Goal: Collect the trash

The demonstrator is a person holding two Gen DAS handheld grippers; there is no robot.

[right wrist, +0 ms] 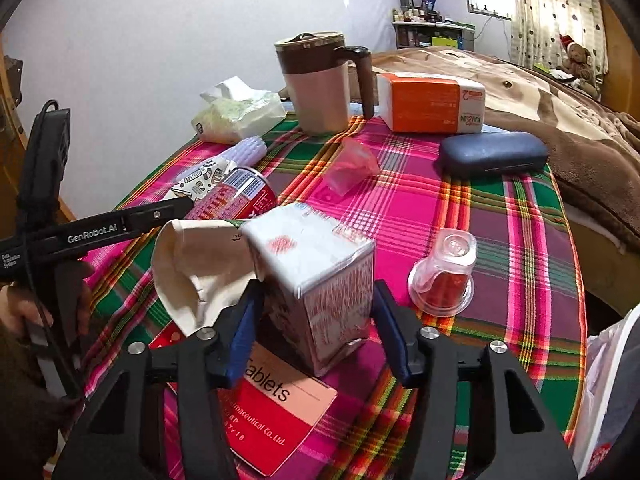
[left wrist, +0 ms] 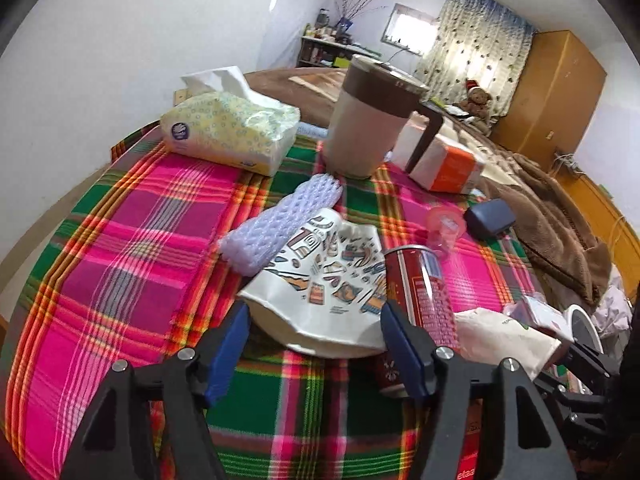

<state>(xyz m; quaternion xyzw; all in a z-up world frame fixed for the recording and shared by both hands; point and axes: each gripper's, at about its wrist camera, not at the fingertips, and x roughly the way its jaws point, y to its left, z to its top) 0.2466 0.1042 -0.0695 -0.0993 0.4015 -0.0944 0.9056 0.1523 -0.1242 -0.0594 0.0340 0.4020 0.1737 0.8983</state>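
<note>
Straddling a small drink carton (right wrist: 320,280), the right gripper (right wrist: 316,332) has its blue pads on either side of the box; a sliver of gap shows at the right pad, so I judge the jaws set wide and not yet closed on it. The carton stands upright on the plaid tablecloth (right wrist: 500,240), its base overlapping a red tablet box (right wrist: 276,412) lying flat beneath the jaws. Just left of it, touching or nearly so, lies a crumpled white paper cup (right wrist: 196,268); to the right, apart, sits an upturned clear plastic cup (right wrist: 444,276).

The left gripper (left wrist: 316,344) is likewise spread wide and empty, its fingers framing the near edge of a flattened patterned paper cup (left wrist: 320,280). A red can (left wrist: 420,292) lies right against its right finger, and a white foam net sleeve (left wrist: 280,224) rests against the cup's far side.

Risks from here — the carton looks light and dented, so an off-centre squeeze could crush it or tip it onto the paper cup, and any leftover liquid might spill. The left jaws could nudge the can and send it rolling, or catch only the cup's thin edge and let it slip. A mug (left wrist: 368,116), tissue pack (left wrist: 232,132) and dark case (right wrist: 492,154) stand farther back, well clear.
</note>
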